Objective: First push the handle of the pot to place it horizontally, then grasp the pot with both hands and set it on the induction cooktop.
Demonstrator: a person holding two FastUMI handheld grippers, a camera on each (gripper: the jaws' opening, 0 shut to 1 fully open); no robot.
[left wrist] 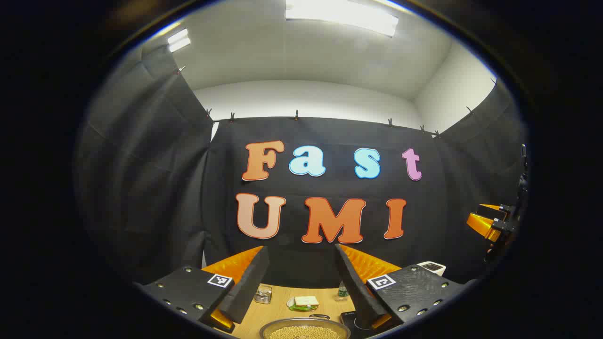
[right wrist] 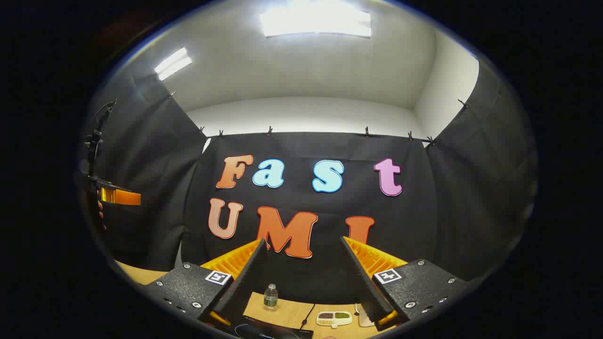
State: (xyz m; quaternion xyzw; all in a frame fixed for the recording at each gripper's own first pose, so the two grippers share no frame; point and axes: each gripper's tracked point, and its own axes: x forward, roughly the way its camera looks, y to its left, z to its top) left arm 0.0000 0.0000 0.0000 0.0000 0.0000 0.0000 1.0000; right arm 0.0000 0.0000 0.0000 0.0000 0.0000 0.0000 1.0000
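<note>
While both grippers are held high facing the booth wall, the wooden table [left wrist: 278,308] lies low in both views. The cooktop [right wrist: 271,332] sits at the bottom edge of the right gripper view; the pot [left wrist: 305,329], full of pale grains, sits below the left gripper [left wrist: 301,278]. Left jaws wide apart, empty. Right gripper [right wrist: 304,278]: jaws wide apart, empty. Small items beyond: bottle [right wrist: 270,297], divided dish [right wrist: 334,318].
</note>
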